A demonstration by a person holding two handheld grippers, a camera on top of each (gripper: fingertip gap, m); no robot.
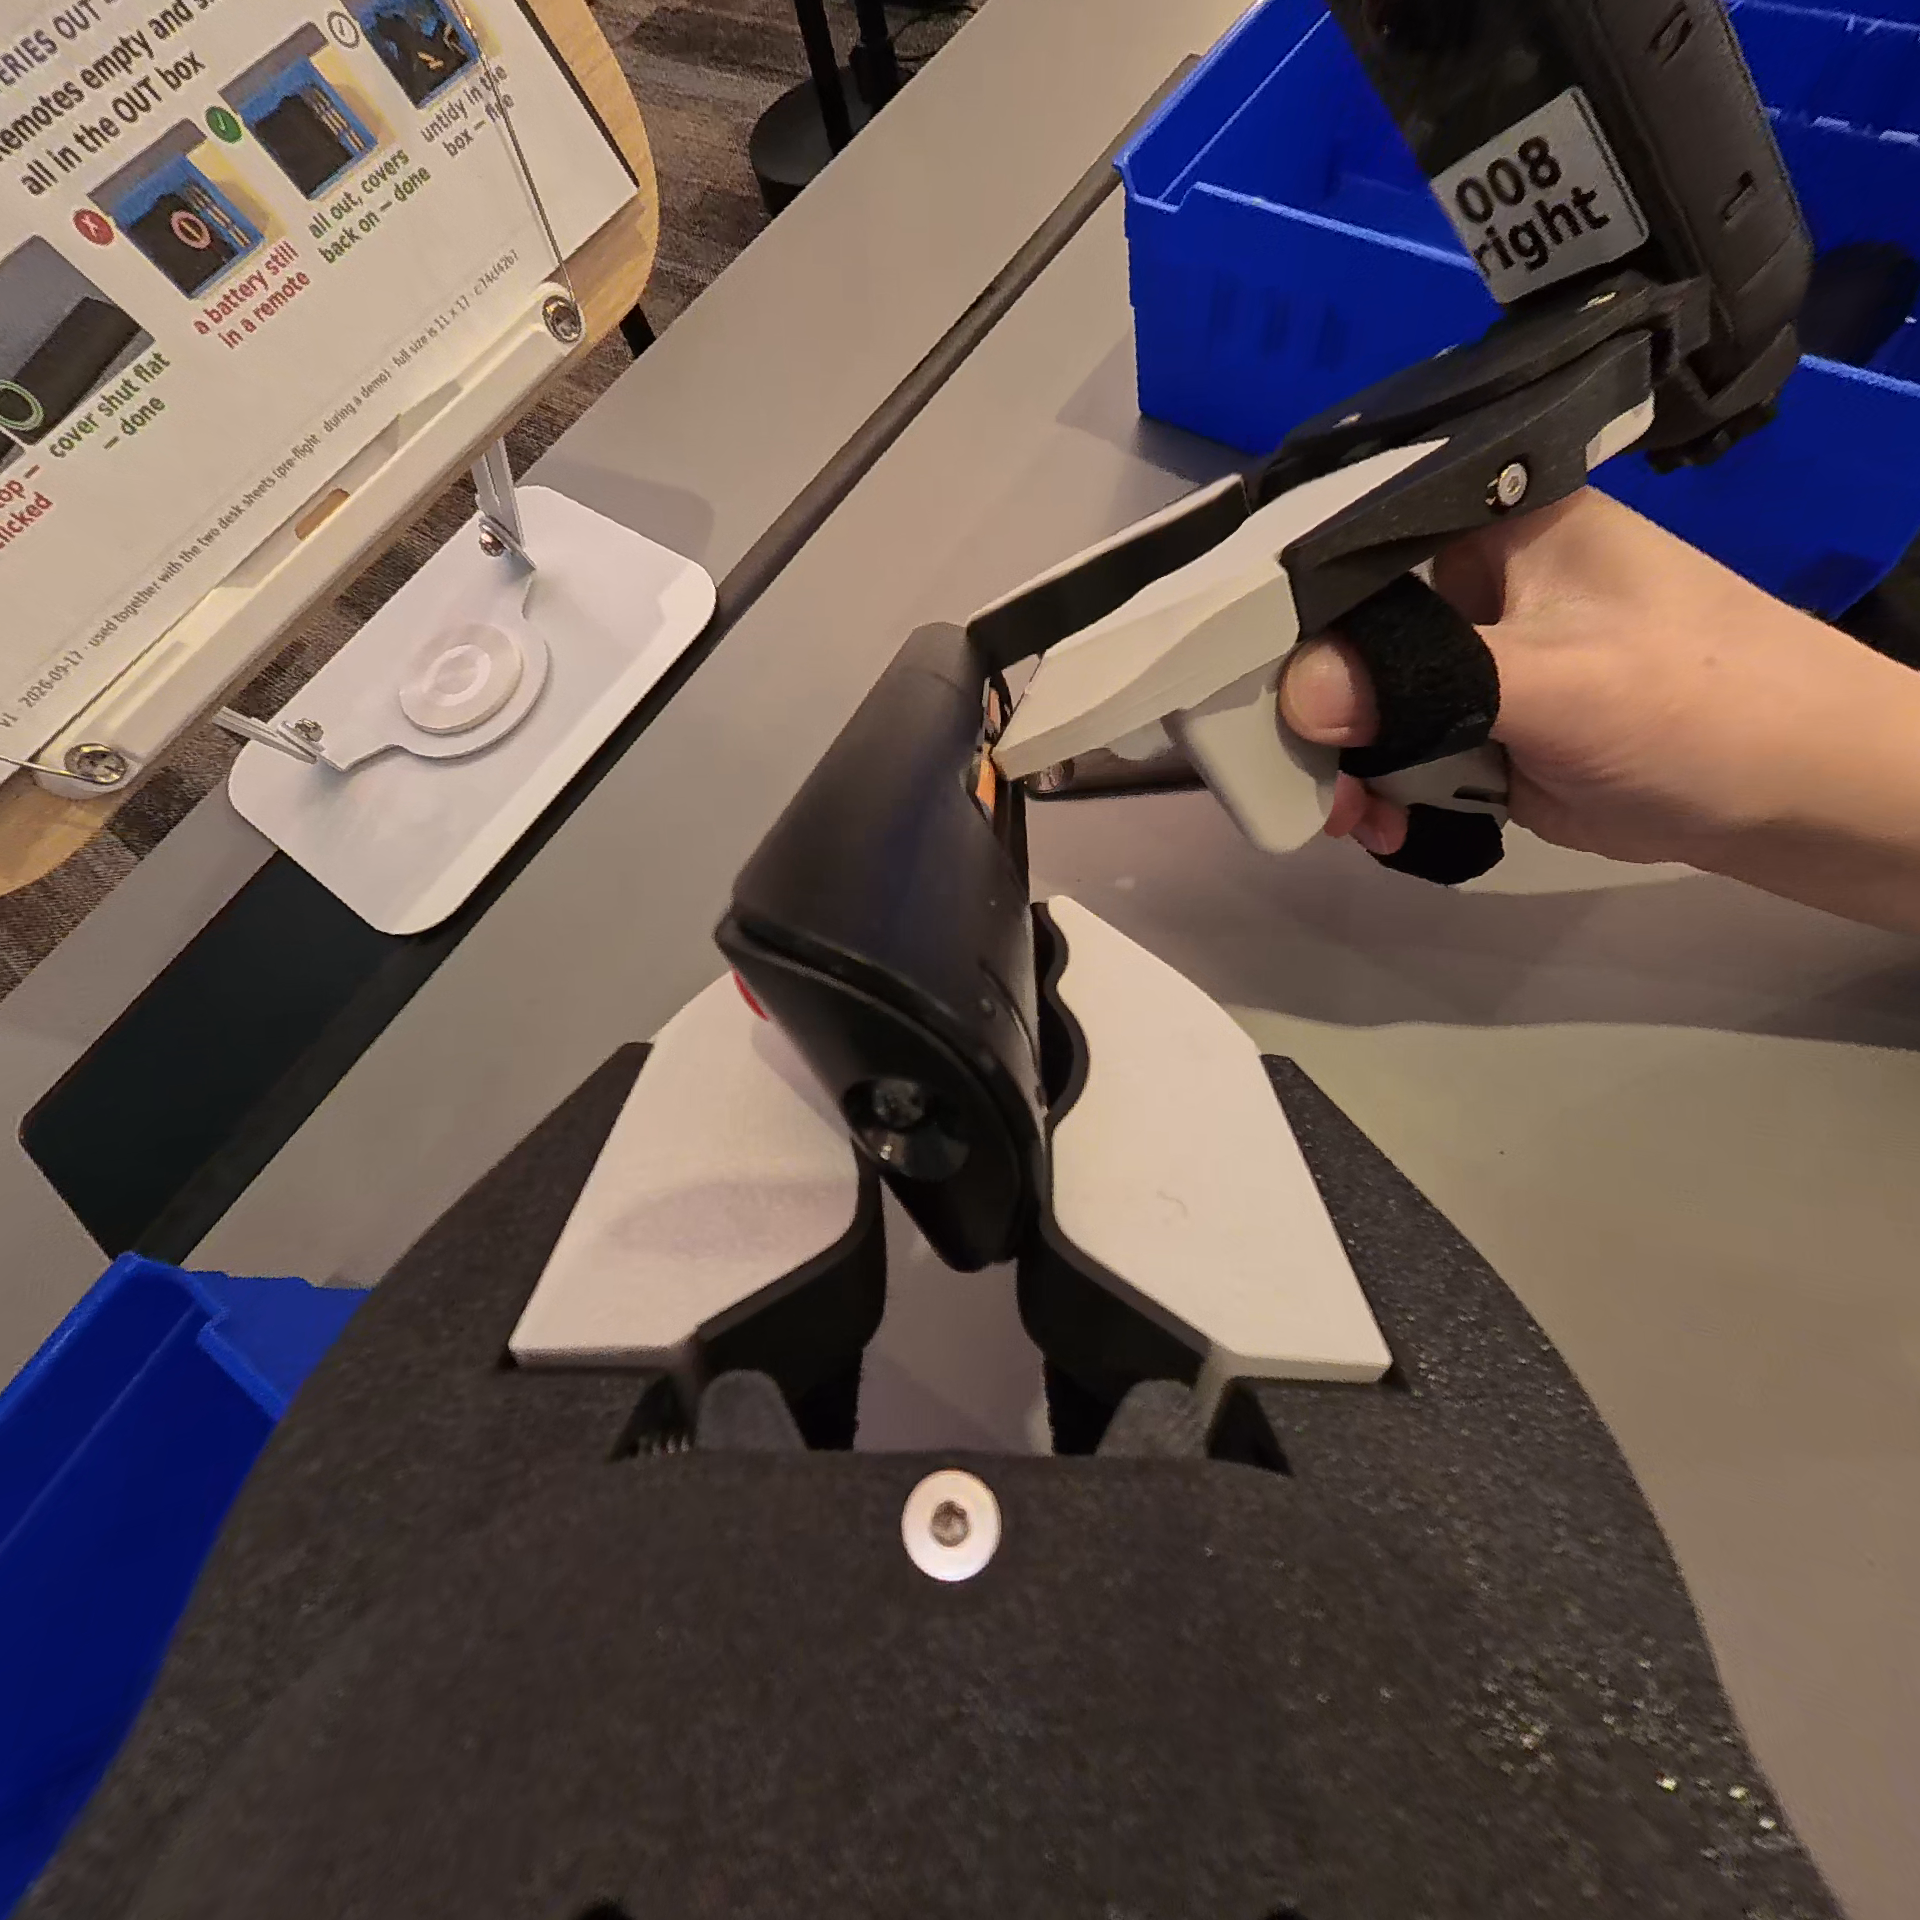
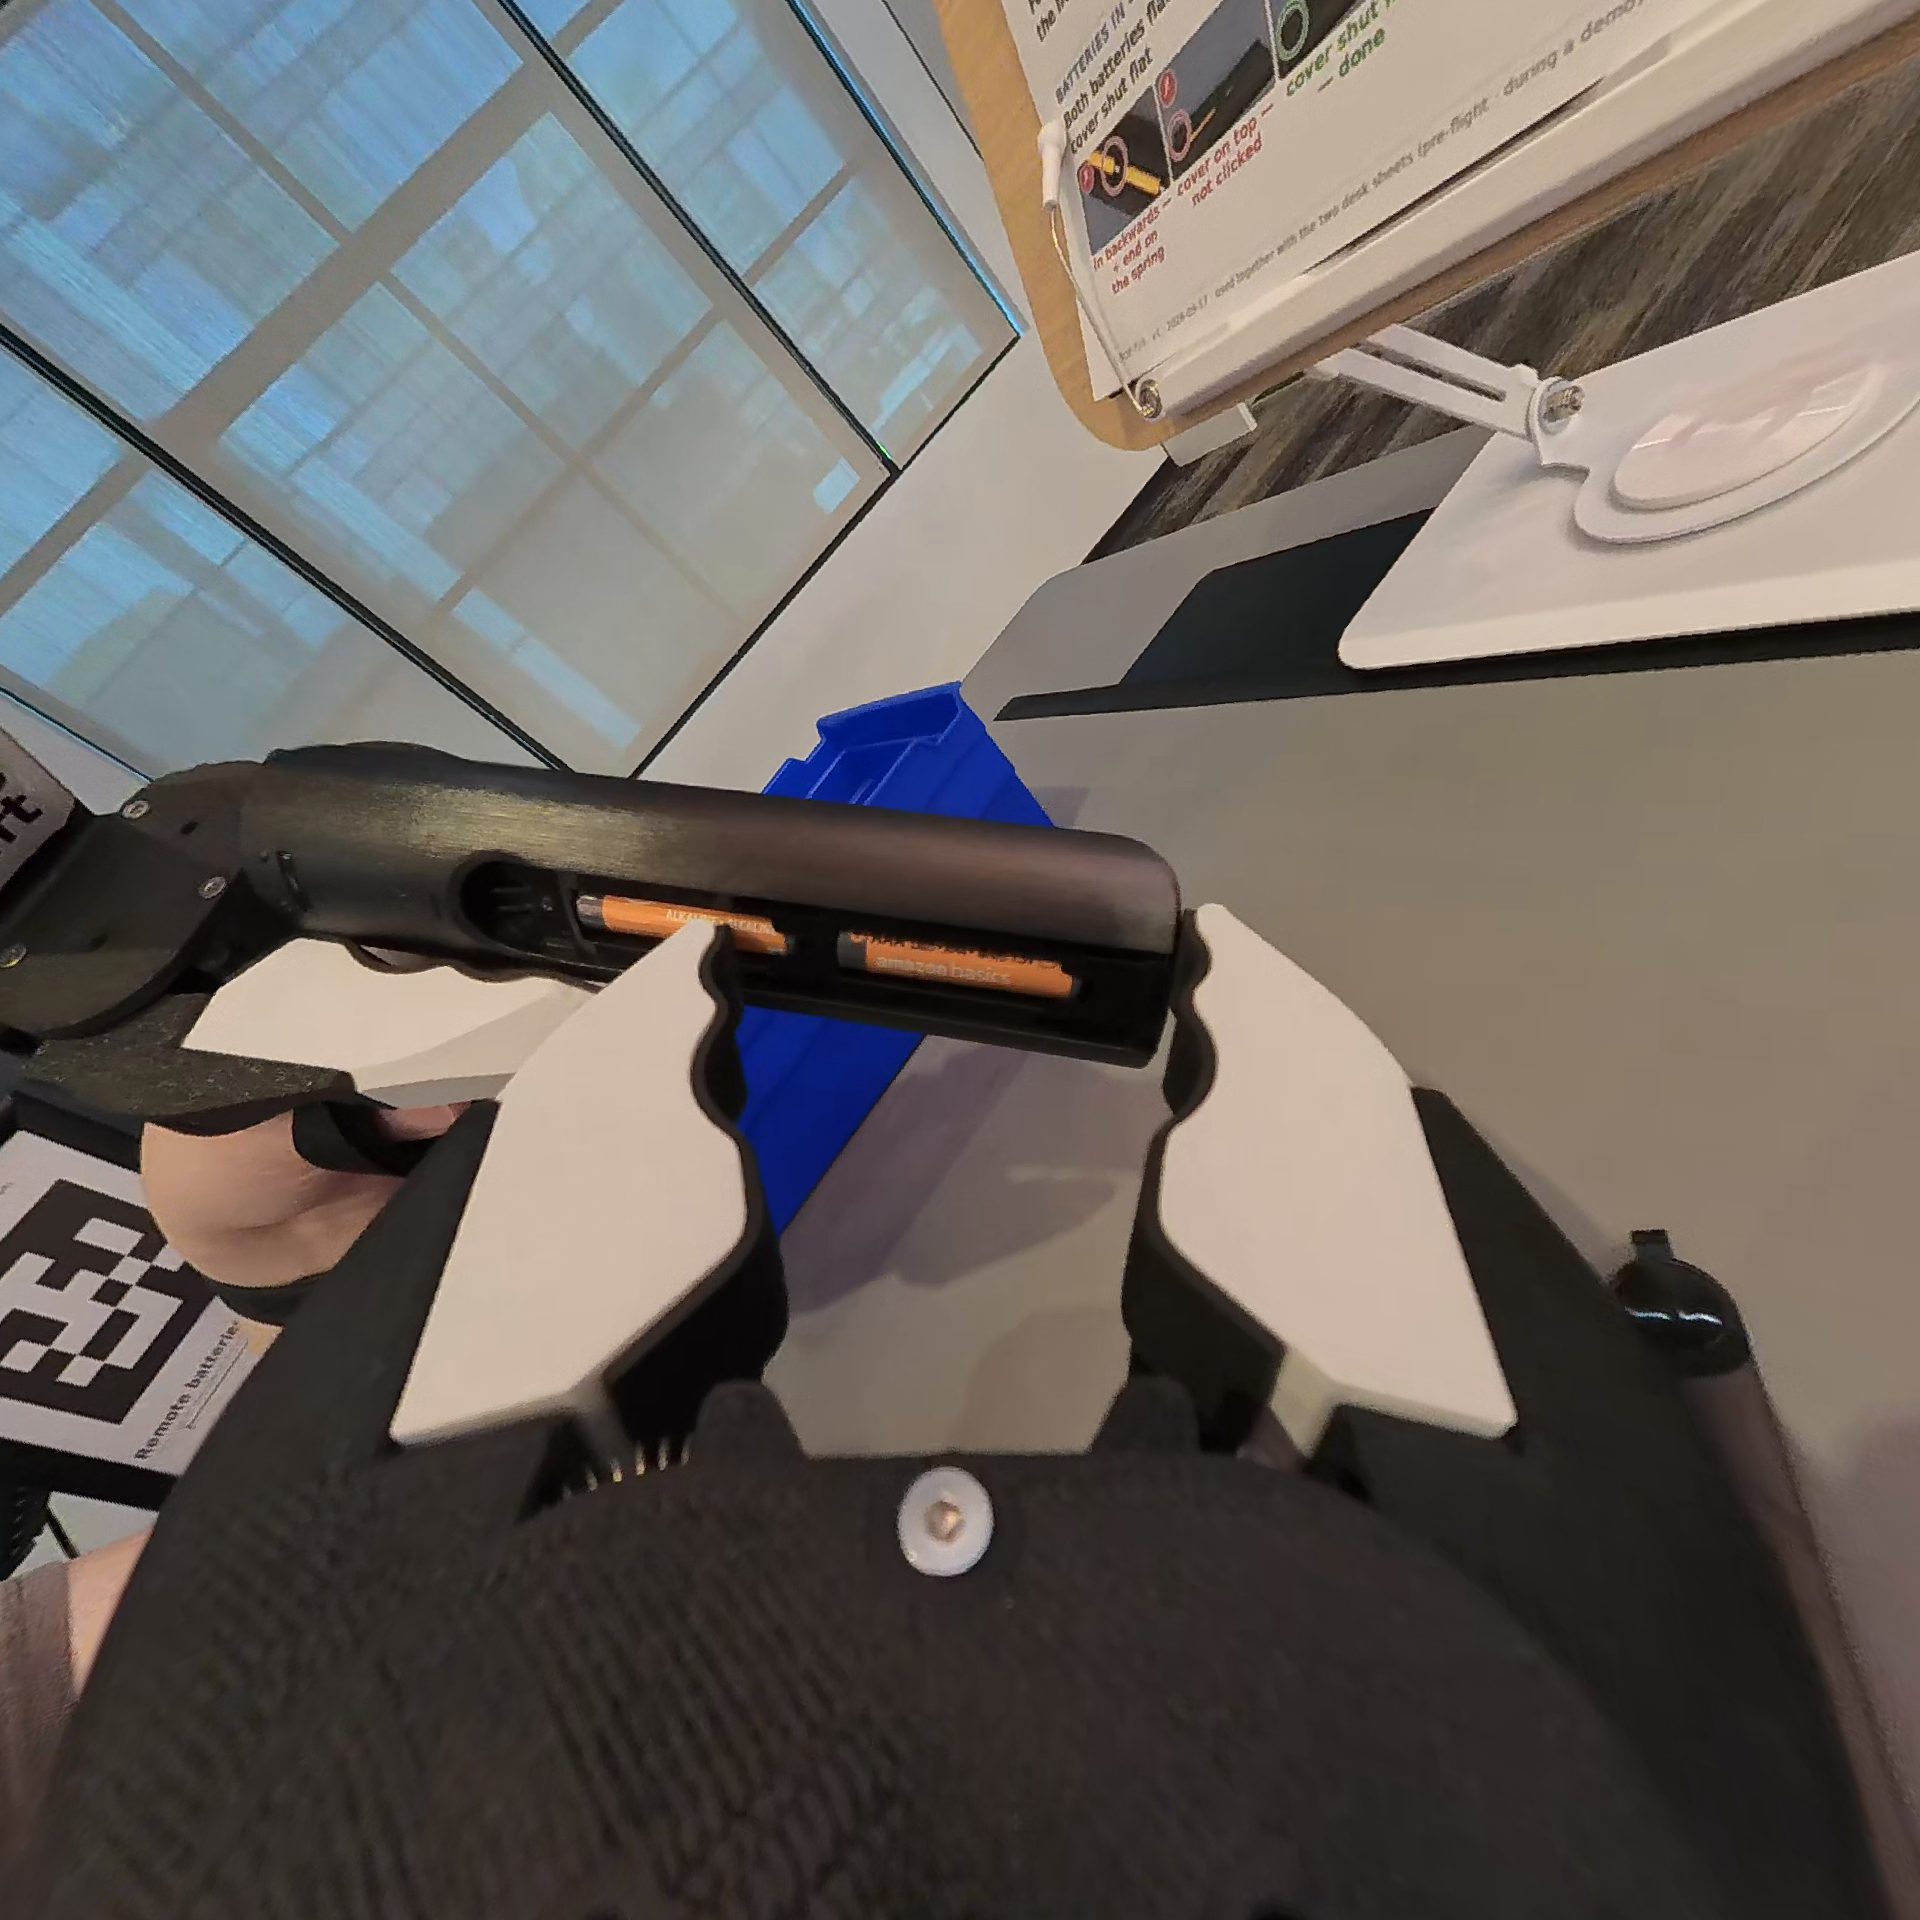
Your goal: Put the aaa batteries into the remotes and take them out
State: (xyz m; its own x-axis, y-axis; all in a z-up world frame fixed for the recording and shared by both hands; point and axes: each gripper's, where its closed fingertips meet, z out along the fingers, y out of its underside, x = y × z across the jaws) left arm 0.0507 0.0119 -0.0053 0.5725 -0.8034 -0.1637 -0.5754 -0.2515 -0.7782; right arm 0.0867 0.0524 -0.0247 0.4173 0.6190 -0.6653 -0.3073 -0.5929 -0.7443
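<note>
In the left wrist view, the left claw (image 1: pixel 951 1049) clamps the lower end of a black remote (image 1: pixel 894 935), which rises tilted ahead of its fingers; the right claw (image 1: pixel 1003 717) touches the remote's far end. In the right wrist view, the right claw (image 2: pixel 951 956) is spread wide, fingertips at the uncovered compartment holding two orange batteries (image 2: pixel 956 971); a blue bin (image 2: pixel 883 810) lies beyond.

Both views are bright and evenly lit. In the right wrist view daylight comes through the window (image 2: pixel 416 364). Soft shadows lie on the grey counter (image 1: pixel 1558 1143) under the remote (image 1: pixel 894 956), and a faint sheen shows along its black casing. Straight edges bow toward the frame borders. The lower right corner of the right wrist view looks smeared, perhaps motion blur.
</note>
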